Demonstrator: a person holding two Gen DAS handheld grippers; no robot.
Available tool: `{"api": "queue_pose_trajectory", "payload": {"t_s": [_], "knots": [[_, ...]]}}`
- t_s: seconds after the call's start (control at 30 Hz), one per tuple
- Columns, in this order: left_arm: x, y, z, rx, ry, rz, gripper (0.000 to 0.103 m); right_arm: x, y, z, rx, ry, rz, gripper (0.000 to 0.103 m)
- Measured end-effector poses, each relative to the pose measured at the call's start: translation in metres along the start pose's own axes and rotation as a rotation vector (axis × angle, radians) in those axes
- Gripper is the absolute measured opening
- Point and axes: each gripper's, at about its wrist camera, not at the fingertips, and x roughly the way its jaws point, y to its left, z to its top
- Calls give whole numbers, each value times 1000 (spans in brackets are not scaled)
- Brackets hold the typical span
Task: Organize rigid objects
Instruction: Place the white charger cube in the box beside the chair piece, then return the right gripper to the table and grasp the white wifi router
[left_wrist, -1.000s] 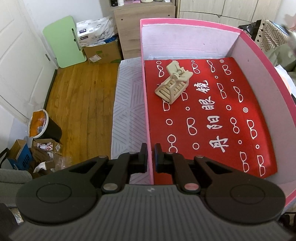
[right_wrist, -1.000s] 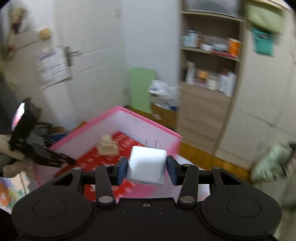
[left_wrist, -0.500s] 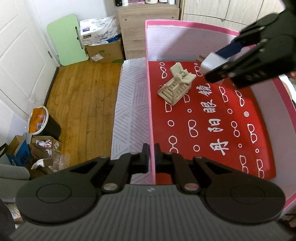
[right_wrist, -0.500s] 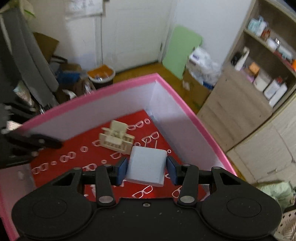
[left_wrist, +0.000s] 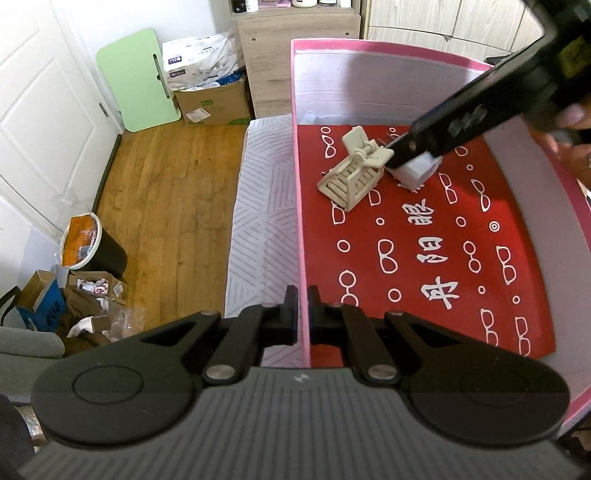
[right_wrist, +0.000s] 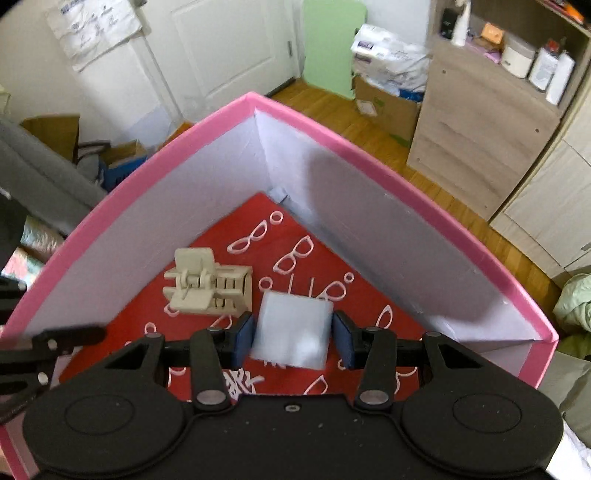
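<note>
- White plug adapter (right_wrist: 291, 334), boxy, sits low inside pink box (left_wrist: 301, 206), on or just above red liner (left_wrist: 417, 236); contact with liner cannot be told, it is blurred in the right wrist view.
- Adapter is roughly cube-shaped, no clear long axis; two metal prongs point away from the right wrist camera toward the box's far corner.
- Right gripper (right_wrist: 293, 338) straddles the adapter, jaws just been opening; small gaps show between the blue pads (right_wrist: 243, 338) and the adapter's sides, so pads are off it.
- Beige clip (left_wrist: 354, 168) lies on its side just left of the adapter, near touching; its long axis runs diagonally, toothed end toward the box's left wall in the left wrist view.
- Liner is red with white glasses outlines and characters; box walls are white inside, pink on the rim.
- Left gripper (left_wrist: 302, 314) is clamped on the box's left wall at the near end, one finger outside, one inside, pointing steeply down.
- Right gripper's body comes in from the upper right in the left wrist view, angled steeply down into the box; part of a hand (left_wrist: 574, 125) grips its handle.
- Box rests on a grey-white striped mat (left_wrist: 264, 206).
- Room: wooden floor (left_wrist: 159, 192), white door (left_wrist: 40, 122), green board (left_wrist: 136, 79) leaning on the wall, cardboard box (left_wrist: 214, 103), wooden shelf unit (right_wrist: 491, 110), black bin (left_wrist: 94, 249).
</note>
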Motion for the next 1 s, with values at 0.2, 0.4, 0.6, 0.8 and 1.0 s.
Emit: {"api": "queue_pose_trajectory", "payload": {"t_s": [0.2,0.4,0.6,0.8,1.0], "knots": [[0,-2,1,3,7,4,4,-53,-1,-20,44,-138,43,66],[1,-3,1,8,6,6,4,-120,-8,-59,55,-266,46,66],[-1,-2,-1,-4,-8,4,4,-157,-29,-103,107,-339,-21,67],[-3,1,-3,-9,-14,4,4,-169,-68,-156,225,-323,-128,66],[-4,-3,-2,-4,-12,15,4,-151,-93,-207,332,-250,-159,66]]}}
